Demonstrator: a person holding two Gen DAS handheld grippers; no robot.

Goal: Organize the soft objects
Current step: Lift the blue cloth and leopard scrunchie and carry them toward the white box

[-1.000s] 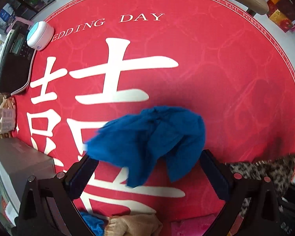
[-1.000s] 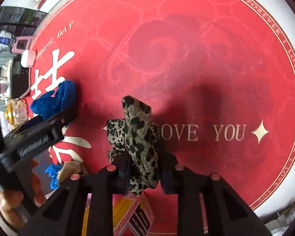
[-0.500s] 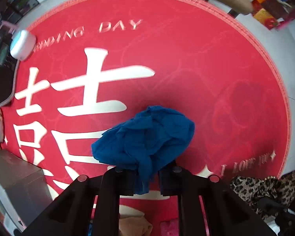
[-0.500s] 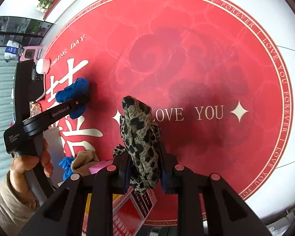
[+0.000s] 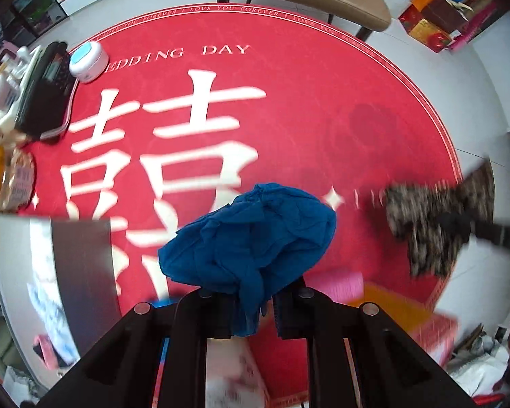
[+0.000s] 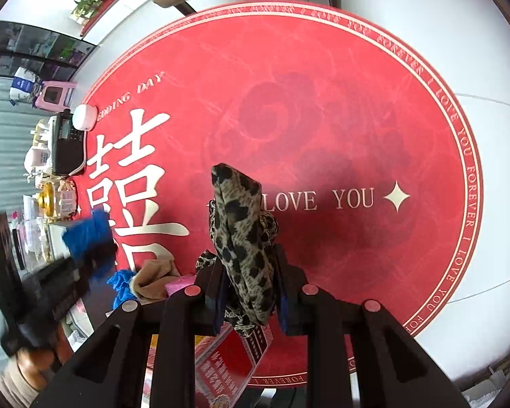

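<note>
Both soft pieces hang clear of the round red tablecloth (image 6: 374, 108), which looks like the point of the hold: pinched high and carried free, each can travel to wherever it belongs without dragging across the cloth. The left gripper (image 5: 255, 309) is clamped shut on the blue cloth (image 5: 251, 241); a narrow tail of it runs down between the fingers while the bulk balloons out just beyond the tips. The right gripper (image 6: 250, 292) is closed on the leopard-print scarf (image 6: 241, 224), whose folded end stands up ahead of the fingers and whose loose end trails below them. Below and to the left of the right gripper's fingers lie a tan cloth (image 6: 153, 278), a second blue piece (image 6: 120, 284) and something pink (image 6: 178, 285), bunched at the table's near edge beside a red printed box (image 6: 231, 357); this may be the gathering spot, though that is only a guess. Against a second ago, the left jaws, then spread wide on either side of the blue cloth as it lay on the table, have closed on it and lifted it, so that far more of the table, a chair and the floor now show; the right gripper held the scarf then as now, and its view has widened too, with the scarf higher off the table
</note>
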